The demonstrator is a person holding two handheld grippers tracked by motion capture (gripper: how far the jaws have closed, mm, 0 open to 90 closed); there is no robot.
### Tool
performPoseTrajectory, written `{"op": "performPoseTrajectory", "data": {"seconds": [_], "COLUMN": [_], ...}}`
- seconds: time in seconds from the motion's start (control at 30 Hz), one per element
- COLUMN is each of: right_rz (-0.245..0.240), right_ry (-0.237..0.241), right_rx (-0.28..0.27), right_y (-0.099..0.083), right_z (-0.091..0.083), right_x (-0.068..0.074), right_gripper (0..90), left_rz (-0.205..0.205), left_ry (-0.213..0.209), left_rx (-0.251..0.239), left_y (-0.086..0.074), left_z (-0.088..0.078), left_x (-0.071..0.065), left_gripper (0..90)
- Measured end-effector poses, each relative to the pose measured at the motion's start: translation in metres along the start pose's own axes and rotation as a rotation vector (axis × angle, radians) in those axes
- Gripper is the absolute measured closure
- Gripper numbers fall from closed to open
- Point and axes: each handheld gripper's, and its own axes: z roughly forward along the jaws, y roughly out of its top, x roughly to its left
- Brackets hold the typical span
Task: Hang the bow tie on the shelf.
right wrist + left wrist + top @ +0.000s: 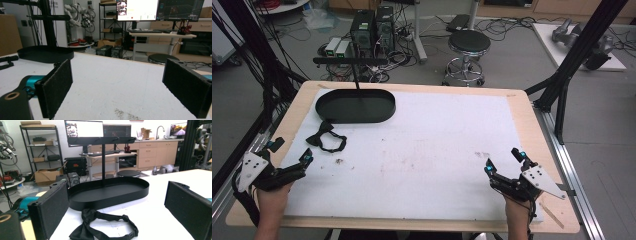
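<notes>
A black bow tie [326,137] with its strap lies on the white mat, just in front of a black oval tray [355,106] that has an upright T-shaped stand [350,61]. My left gripper [291,151] rests at the table's left edge, open and empty, its jaws pointing toward the bow tie [100,226] and the tray [110,195]. My right gripper [503,160] sits near the front right corner, also open with nothing between its jaws. In the right gripper view the tray [46,53] shows far off at left and my right gripper [120,90] faces bare mat.
The white mat [422,150] covers most of the wooden table [524,112]. A black frame post [572,60] stands at the right rear corner. A stool [468,47] and computer boxes [372,27] stand on the floor beyond the table.
</notes>
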Motion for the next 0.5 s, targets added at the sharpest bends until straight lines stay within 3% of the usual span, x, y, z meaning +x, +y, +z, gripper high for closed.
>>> {"op": "performPoseTrajectory", "data": {"seconds": [0.23, 0.5], "right_rz": [-0.006, 0.011], "right_ry": [0.0, -0.006], "right_rx": [-0.011, -0.018], "right_y": [0.0005, 0.0009], "right_z": [-0.0026, -0.0037], "right_x": [-0.0015, -0.0051], "right_gripper": [8.6, 8.6], "left_rz": [0.007, 0.021], "left_ry": [-0.006, -0.021], "left_rx": [-0.007, 0.031], "left_y": [0.0016, 0.0001], "left_z": [0.0014, 0.0046], "left_x": [-0.0011, -0.0013], "left_gripper": [6.3, 6.4]}}
